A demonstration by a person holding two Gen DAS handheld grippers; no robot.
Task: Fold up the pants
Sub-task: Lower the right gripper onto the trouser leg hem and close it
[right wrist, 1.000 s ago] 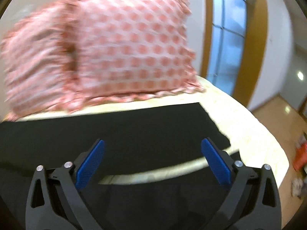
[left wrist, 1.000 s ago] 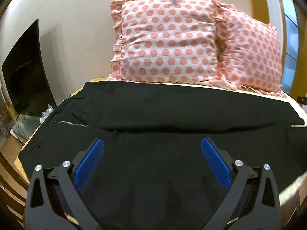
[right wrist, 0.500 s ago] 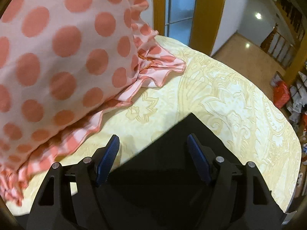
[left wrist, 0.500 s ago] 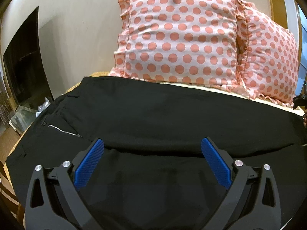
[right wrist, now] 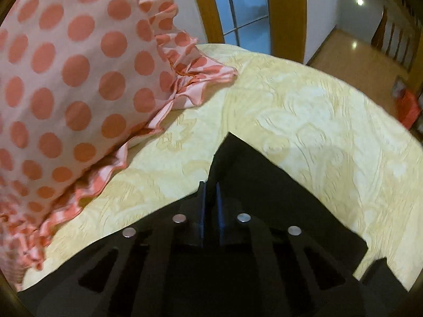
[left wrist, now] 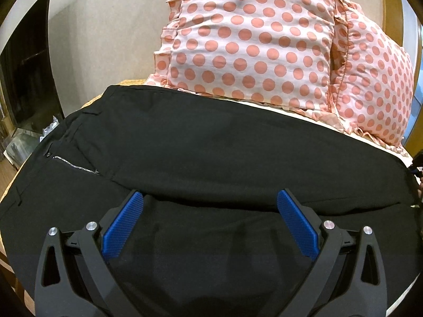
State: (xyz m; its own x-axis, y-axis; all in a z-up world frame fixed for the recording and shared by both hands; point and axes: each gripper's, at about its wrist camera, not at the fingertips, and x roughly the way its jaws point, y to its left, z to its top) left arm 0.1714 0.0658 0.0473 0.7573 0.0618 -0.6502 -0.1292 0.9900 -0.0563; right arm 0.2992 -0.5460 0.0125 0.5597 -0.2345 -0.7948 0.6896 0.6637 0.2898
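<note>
The black pants (left wrist: 211, 153) lie spread across the bed (right wrist: 304, 111), both legs side by side — no fold made yet, I judge. The left tongs (left wrist: 210, 219) hover spread wide over the near leg, gripping nothing. The right tongs (right wrist: 210, 195) are clenched on a far hem corner. Only the left view shows the zipper (left wrist: 75, 166); only the right shows that pinch, beside the pillow (right wrist: 66, 79).
</note>
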